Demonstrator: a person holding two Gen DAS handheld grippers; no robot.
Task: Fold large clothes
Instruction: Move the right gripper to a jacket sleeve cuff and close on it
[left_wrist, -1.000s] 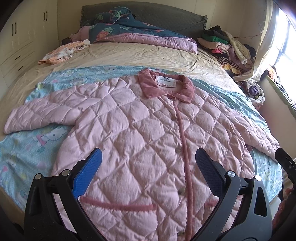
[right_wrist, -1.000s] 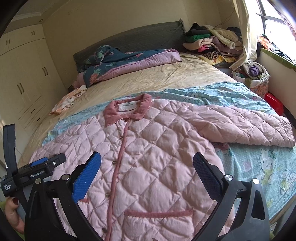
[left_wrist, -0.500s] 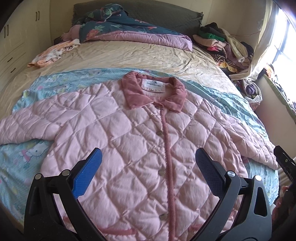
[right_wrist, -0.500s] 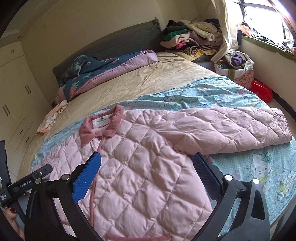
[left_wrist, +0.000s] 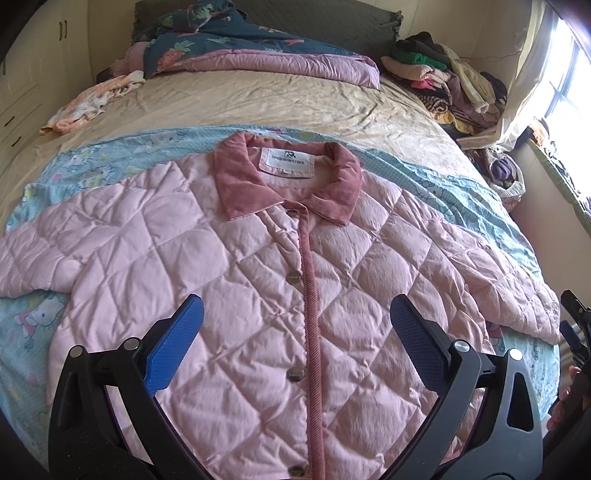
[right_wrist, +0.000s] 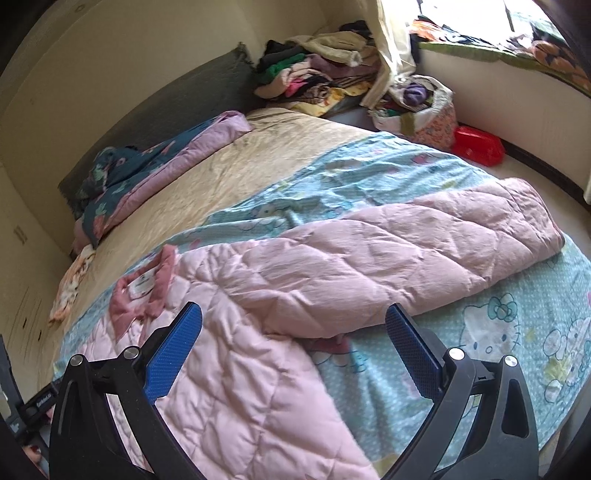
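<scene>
Both tongs (left_wrist: 295, 325) (right_wrist: 293, 326) wide open, empty, above pink quilted jacket (left_wrist: 258, 295) on cartoon-print bedsheet (right_wrist: 406, 173).

Left gripper (left_wrist: 295, 325): black plastic frame with triangular cut-outs, silver screw heads at the pivots, two fingers faced with blue dimpled pads (left_wrist: 175, 345). Right gripper (right_wrist: 293, 325): same black frame, silver screws, blue textured pads (right_wrist: 173, 350). Bit of bare skin, fingertips (left_wrist: 561, 406), at the left view's right edge.
</scene>
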